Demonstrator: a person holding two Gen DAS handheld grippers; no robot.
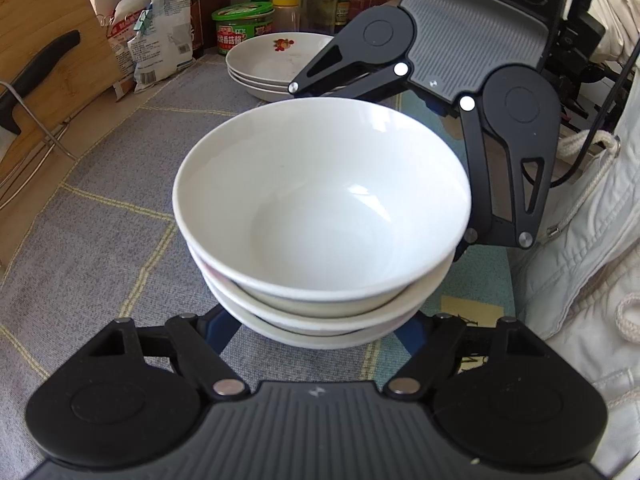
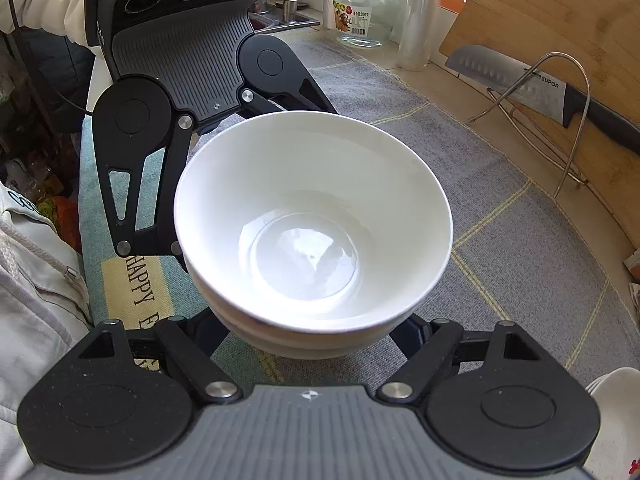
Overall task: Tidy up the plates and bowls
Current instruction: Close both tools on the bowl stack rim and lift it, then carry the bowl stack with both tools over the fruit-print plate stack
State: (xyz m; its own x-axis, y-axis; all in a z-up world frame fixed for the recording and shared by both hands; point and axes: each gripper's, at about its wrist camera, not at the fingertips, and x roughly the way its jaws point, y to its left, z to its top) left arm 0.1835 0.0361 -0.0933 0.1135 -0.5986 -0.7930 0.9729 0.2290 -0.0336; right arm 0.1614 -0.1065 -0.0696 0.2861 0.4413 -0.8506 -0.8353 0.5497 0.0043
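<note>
A grey woven mat (image 1: 100, 220) carries the stack of white ceramic bowls (image 1: 320, 208); the left gripper (image 1: 316, 330) straddles its base, jaws apart. At twelve o'clock: stacked white plates (image 1: 272, 64) (flower-printed). Opposite view: right gripper (image 2: 316, 332) likewise spread around the stack.

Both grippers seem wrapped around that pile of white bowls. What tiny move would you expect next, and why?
Probably a small, level lift with both together. The left gripper and the right gripper each reach around the stack of bowls from a different side, low on the stack. The bowls look neatly nested, and the stack of plates already sits behind, so the bowls may be headed to their own spot.
</note>
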